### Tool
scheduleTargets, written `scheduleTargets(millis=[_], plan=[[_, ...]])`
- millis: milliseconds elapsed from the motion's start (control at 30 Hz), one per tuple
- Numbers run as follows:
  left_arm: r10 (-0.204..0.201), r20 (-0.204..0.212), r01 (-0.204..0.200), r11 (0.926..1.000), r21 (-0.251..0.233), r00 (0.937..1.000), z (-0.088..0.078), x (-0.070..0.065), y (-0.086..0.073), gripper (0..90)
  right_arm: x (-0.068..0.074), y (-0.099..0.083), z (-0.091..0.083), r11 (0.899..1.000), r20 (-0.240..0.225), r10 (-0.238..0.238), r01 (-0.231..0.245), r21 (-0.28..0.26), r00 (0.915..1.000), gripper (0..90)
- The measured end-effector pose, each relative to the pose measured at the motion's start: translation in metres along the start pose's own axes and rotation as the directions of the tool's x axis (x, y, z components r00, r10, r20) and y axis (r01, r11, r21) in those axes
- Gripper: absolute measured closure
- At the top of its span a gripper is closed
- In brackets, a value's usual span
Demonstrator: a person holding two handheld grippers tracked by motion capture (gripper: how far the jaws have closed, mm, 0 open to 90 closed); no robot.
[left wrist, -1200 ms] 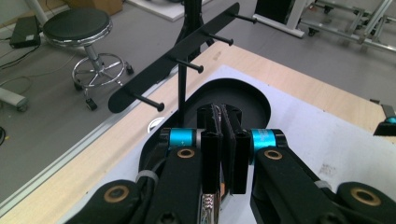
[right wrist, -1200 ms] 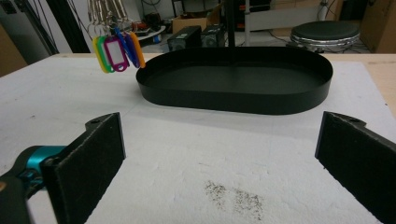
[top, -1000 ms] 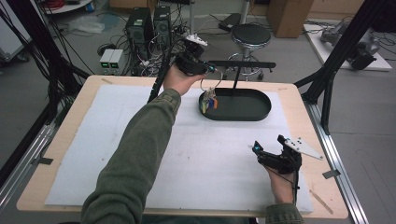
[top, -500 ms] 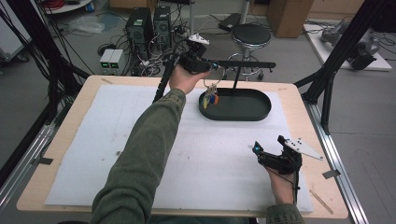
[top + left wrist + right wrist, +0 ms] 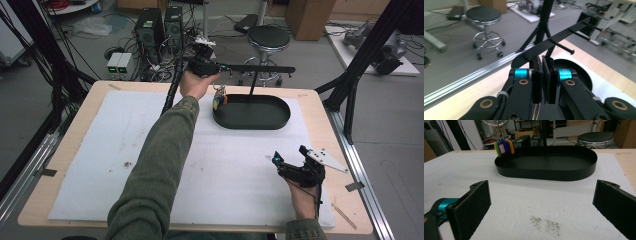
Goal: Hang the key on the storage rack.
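Over tray [image 5: 544, 173] end: key bunch [image 5: 503, 146], coloured tags, dangling.

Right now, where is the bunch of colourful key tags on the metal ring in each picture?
High view: bunch of colourful key tags hangs at the left end of the black oval tray, under the left gripper.
Left gripper view: I can't make out the tags.
Right gripper view: tags upper left, over the tray's rim.
Shared landmark: the tray.
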State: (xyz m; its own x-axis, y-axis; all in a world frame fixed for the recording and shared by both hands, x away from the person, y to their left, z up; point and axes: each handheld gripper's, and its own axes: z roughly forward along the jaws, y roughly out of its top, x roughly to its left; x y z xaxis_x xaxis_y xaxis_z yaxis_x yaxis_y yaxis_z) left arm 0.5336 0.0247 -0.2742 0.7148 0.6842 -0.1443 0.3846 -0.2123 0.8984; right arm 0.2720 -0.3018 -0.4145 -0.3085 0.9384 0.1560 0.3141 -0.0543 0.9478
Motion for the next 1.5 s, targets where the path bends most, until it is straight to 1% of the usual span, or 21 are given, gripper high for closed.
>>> scheduleTargets(millis=[167, 300, 333, 367, 433, 467, 533, 567, 633, 667, 700, 733, 800, 867, 900, 967, 1000, 1233, 1300, 1400, 1500], plan=[[0.018, 0.000, -0.018, 0.9996, 0.020, 0.9998, 0.004, 0.002, -0.004, 86.6, 0.000, 0.000, 0.001, 1.000, 0.000, -0.012, 0.012, -0.001, 0.9999, 0.5], [0.014, -0.002, -0.014, 0.9994, 0.033, 0.9999, 0.008, 0.000, -0.006, 85.5, 0.000, 0.000, 0.000, 1.000, 0.002, -0.004, 0.004, -0.002, 1.0000, 0.5], [0.003, -0.008, -0.003, 0.9995, 0.031, 1.0000, 0.008, 0.001, -0.006, 80.4, 0.001, 0.000, -0.001, 1.000, 0.005, -0.002, 0.002, -0.004, 1.0000, 0.5], [-0.010, -0.008, 0.010, 0.9996, 0.028, 0.9999, 0.007, 0.001, -0.005, 69.5, 0.001, 0.001, -0.001, 1.000, 0.005, -0.002, 0.003, -0.008, 1.0000, 0.6], [-0.040, 0.003, 0.040, 0.9989, 0.024, 0.9992, 0.005, 0.004, -0.005, 59.3, 0.000, 0.001, -0.001, 1.000, 0.006, -0.002, 0.002, -0.009, 1.0000, 0.5], [-0.048, 0.001, 0.048, 0.9985, 0.027, 0.9989, 0.004, 0.006, -0.005, 54.1, 0.000, 0.001, -0.001, 1.000, 0.005, -0.001, 0.001, -0.008, 1.0000, 0.5], [-0.052, -0.027, 0.052, 0.9984, 0.023, 0.9983, 0.000, 0.008, -0.005, 43.8, 0.001, 0.001, -0.001, 1.000, 0.004, 0.000, 0.000, -0.006, 1.0000, 0.5], [-0.058, -0.030, 0.059, 0.9981, 0.021, 0.9979, -0.002, 0.009, -0.006, 36.7, 0.000, 0.001, -0.001, 1.000, 0.006, -0.004, 0.004, -0.006, 1.0000, 0.5], [-0.075, -0.042, 0.076, 0.9964, 0.036, 0.9963, -0.003, 0.011, -0.007, 21.3, 0.001, 0.001, -0.001, 1.000, 0.004, -0.009, 0.009, -0.007, 1.0000, 0.5], [-0.079, -0.047, 0.081, 0.9955, 0.049, 0.9958, -0.004, 0.012, -0.008, 15.5, 0.001, 0.000, -0.001, 1.000, 0.004, -0.007, 0.007, -0.005, 1.0000, 0.5], [-0.077, -0.035, 0.079, 0.9956, 0.051, 0.9964, -0.005, 0.014, -0.010, 11.7, 0.001, 0.000, -0.001, 1.000, 0.004, -0.006, 0.006, -0.002, 1.0000, 0.5], [-0.074, -0.038, 0.076, 0.9959, 0.050, 0.9966, -0.006, 0.015, -0.011, 10.1, 0.001, 0.000, 0.000, 1.000, 0.004, -0.008, 0.008, -0.003, 1.0000, 0.5], [-0.081, -0.026, 0.082, 0.9952, 0.054, 0.9964, -0.009, 0.018, -0.014, 2.2, 0.002, 0.000, 0.000, 1.000, 0.003, -0.009, 0.009, -0.004, 1.0000, 0.5], [-0.077, -0.032, 0.079, 0.9954, 0.054, 0.9965, -0.012, 0.020, -0.016, 1.6, 0.001, 0.001, 0.001, 1.000, 0.005, -0.011, 0.011, -0.006, 0.9999, 0.5], [-0.075, -0.022, 0.076, 0.9958, 0.051, 0.9969, -0.014, 0.021, -0.017, 1.6, 0.002, 0.001, 0.001, 1.000, 0.004, -0.009, 0.009, -0.006, 0.9999, 0.5], [-0.064, -0.030, 0.066, 0.9955, 0.067, 0.9975, -0.016, 0.021, -0.018, 1.6, 0.001, 0.001, 0.001, 1.000, 0.006, -0.014, 0.014, -0.009, 0.9999, 0.5], [-0.059, -0.031, 0.061, 0.9959, 0.068, 0.9978, -0.018, 0.022, -0.019, 1.6, 0.002, 0.001, 0.001, 1.000, 0.006, -0.009, 0.009, -0.007, 0.9999, 0.5], [-0.050, -0.022, 0.051, 0.9979, 0.040, 0.9985, -0.029, 0.020, -0.024, 1.6, 0.003, 0.001, 0.001, 1.000, 0.009, -0.008, 0.008, -0.006, 0.9999, 0.5], [-0.045, -0.015, 0.046, 0.9980, 0.044, 0.9989, -0.031, 0.019, -0.027, 1.7, 0.003, 0.001, 0.001, 1.000, 0.007, -0.013, 0.013, -0.006, 0.9999, 0.5], [-0.041, -0.015, 0.042, 0.9977, 0.053, 0.9990, -0.035, 0.020, -0.032, 1.6, 0.003, 0.001, 0.002, 1.000, 0.006, -0.016, 0.016, -0.003, 0.9999, 0.5], [-0.045, -0.013, 0.045, 0.9976, 0.051, 0.9989, -0.038, 0.021, -0.036, 1.6, 0.003, 0.001, 0.002, 1.000, 0.009, -0.017, 0.017, -0.005, 0.9998, 0.5]])
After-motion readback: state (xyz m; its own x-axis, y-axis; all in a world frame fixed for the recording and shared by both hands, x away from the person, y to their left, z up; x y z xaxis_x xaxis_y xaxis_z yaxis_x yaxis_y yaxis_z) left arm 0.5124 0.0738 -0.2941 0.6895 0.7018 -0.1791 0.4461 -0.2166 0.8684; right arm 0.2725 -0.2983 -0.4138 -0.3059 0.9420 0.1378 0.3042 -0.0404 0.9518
